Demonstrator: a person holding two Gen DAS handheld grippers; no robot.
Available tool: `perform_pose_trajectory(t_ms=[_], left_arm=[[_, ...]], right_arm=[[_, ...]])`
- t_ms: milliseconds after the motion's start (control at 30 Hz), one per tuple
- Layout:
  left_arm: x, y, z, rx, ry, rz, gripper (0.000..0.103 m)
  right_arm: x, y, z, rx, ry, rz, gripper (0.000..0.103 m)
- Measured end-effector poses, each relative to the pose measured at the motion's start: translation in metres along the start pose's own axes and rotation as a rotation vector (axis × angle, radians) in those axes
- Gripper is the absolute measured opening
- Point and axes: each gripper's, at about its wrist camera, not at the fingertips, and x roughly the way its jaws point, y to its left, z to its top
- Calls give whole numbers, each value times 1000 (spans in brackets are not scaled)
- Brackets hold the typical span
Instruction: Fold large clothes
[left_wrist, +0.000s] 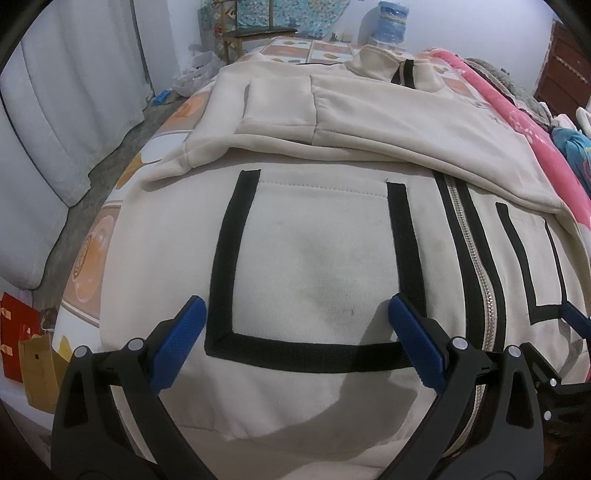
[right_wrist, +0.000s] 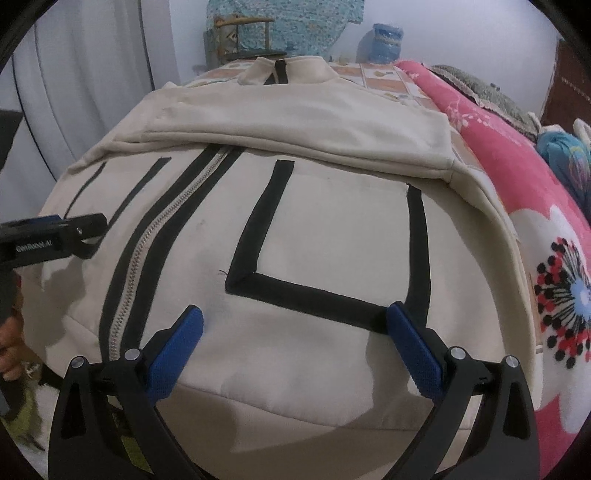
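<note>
A cream zip-up jacket (left_wrist: 314, 258) with black-trimmed pockets lies flat on the bed, front up, and also shows in the right wrist view (right_wrist: 325, 229). Both sleeves (left_wrist: 388, 122) are folded across its chest. The zipper (left_wrist: 476, 266) runs down its middle. My left gripper (left_wrist: 297, 314) is open and empty, just above the left pocket near the hem. My right gripper (right_wrist: 295, 325) is open and empty above the right pocket near the hem. The left gripper also shows at the left edge of the right wrist view (right_wrist: 70, 232).
The bed has a patterned sheet (left_wrist: 92, 243). A pink floral blanket (right_wrist: 535, 206) lies along the right side. White curtains (left_wrist: 66, 103) hang at the left. A blue water bottle (left_wrist: 391, 22) and a chair (left_wrist: 255, 33) stand beyond the bed. Paper bags (left_wrist: 26, 350) sit on the floor at the left.
</note>
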Motion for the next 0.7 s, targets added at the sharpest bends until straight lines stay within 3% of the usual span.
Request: perform_pose_trajectory(t_ms=[233, 433, 567, 700], left_arm=[[-13, -3, -4, 64, -39, 50, 96], [-57, 28, -39, 128, -132, 14, 96], [-71, 59, -68, 104, -108, -18, 95], [-69, 87, -93, 14, -50, -39, 92]], right_arm=[[1, 1, 0, -3, 1, -7, 97], [1, 1, -2, -17, -13, -7, 97], [1, 2, -4, -28, -33, -8, 97], [0, 2, -5, -36, -54, -1, 97]])
